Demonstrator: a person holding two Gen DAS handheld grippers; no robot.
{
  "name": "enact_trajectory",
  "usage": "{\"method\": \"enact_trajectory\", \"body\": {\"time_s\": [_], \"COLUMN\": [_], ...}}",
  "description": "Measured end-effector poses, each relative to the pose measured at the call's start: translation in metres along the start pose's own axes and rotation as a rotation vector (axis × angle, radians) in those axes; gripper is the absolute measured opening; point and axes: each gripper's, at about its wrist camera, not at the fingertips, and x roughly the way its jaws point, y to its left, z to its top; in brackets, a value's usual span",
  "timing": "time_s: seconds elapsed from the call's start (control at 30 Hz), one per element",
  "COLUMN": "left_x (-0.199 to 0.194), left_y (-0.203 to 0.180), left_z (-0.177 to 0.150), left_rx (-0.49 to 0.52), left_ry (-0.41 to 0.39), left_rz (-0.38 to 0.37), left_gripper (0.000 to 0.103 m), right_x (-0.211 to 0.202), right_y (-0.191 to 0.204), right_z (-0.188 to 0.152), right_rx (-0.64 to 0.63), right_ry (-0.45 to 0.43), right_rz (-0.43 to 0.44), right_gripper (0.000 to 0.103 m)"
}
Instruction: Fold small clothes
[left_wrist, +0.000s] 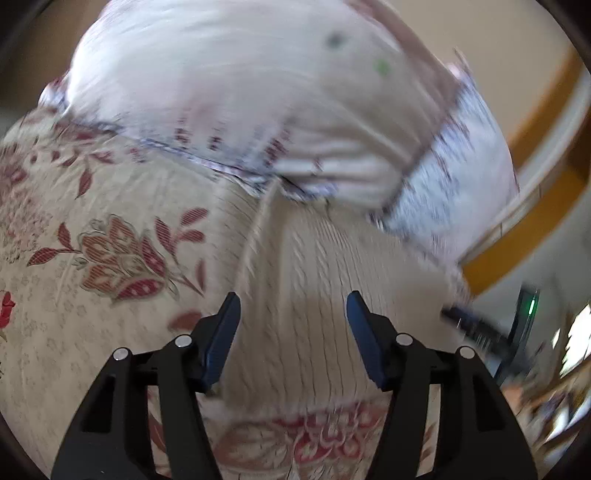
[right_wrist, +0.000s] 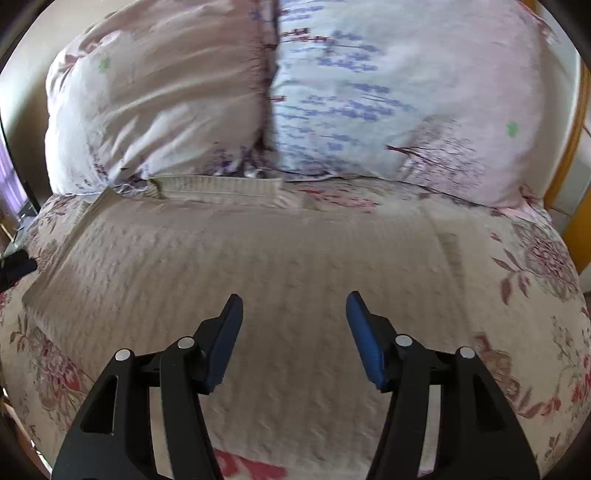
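Note:
A beige ribbed knit garment (right_wrist: 258, 266) lies spread flat on a floral bedspread (right_wrist: 535, 295), its top edge near the pillows. My right gripper (right_wrist: 293, 306) is open and empty, hovering over the garment's middle. In the left wrist view the same knit garment (left_wrist: 314, 258) lies under my left gripper (left_wrist: 291, 306), which is open and empty, near the garment's left edge. That view is blurred by motion.
Two floral pillows (right_wrist: 155, 103) (right_wrist: 406, 96) stand at the head of the bed, just behind the garment. A wooden bed frame (left_wrist: 517, 240) runs along the right. The bedspread (left_wrist: 92, 258) extends left. A dark object (right_wrist: 14, 266) sits at the bed's left edge.

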Motion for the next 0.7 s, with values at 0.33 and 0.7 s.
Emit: {"method": "enact_trajectory", "body": {"time_s": [0.33, 0.7], "left_x": [0.037, 0.060], "left_y": [0.035, 0.041], "left_z": [0.026, 0.032], "left_rx": [-0.189, -0.243], "left_ry": [0.078, 0.085], "left_rz": [-0.007, -0.030], "left_gripper": [0.065, 0.067], "right_x": [0.034, 0.036], "right_y": [0.037, 0.035], "right_z": [0.011, 0.011], "right_rx": [-0.083, -0.079], "right_ry": [0.085, 0.084], "right_rz": [-0.013, 0.000], "right_gripper": [0.068, 0.070]}}
